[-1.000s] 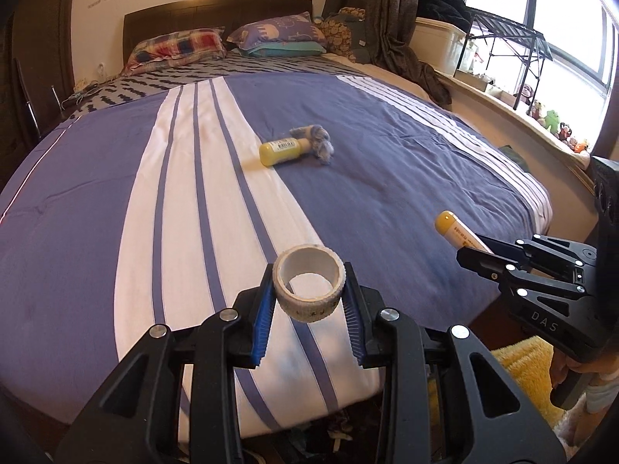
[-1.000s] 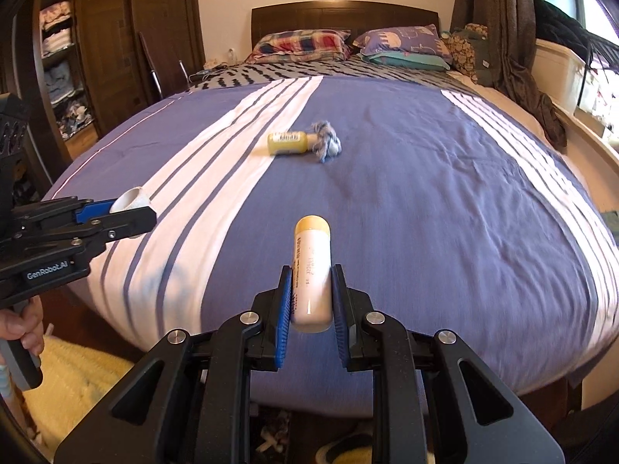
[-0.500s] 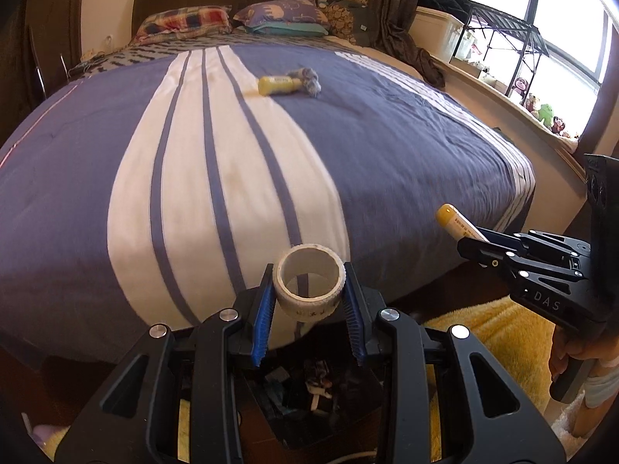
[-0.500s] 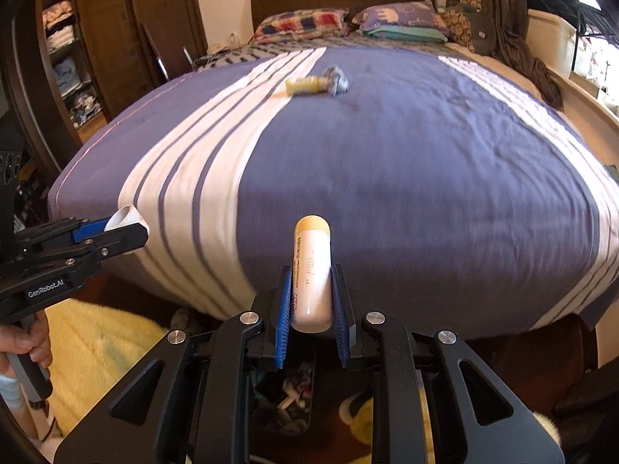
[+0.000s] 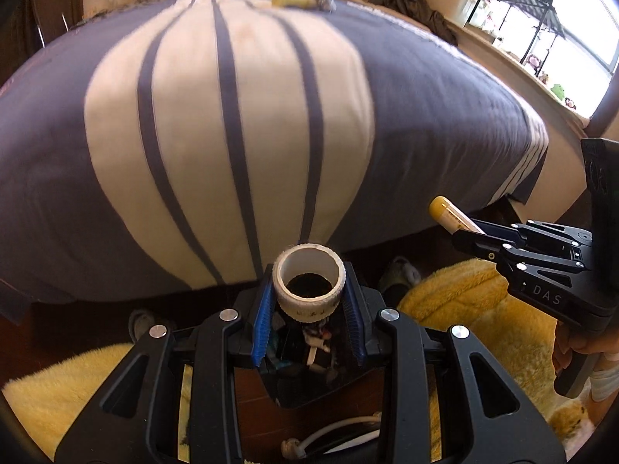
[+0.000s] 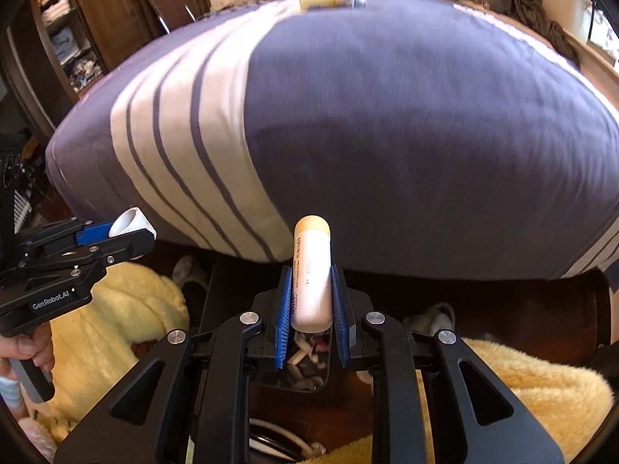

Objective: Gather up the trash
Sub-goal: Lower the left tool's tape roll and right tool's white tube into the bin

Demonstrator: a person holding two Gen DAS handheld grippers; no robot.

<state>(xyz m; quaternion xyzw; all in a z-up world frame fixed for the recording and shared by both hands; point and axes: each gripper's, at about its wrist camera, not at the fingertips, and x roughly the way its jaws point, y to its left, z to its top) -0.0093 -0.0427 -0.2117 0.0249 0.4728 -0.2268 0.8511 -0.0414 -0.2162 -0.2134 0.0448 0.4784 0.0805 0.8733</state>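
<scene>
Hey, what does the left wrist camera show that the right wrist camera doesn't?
Only the left wrist view: the window and the open hole through the tape roll that the left gripper holds.
Only the right wrist view: the wooden shelves and the print on the white tube in the right gripper.
Both: the striped bed, the trash bin below and the yellow rug.
</scene>
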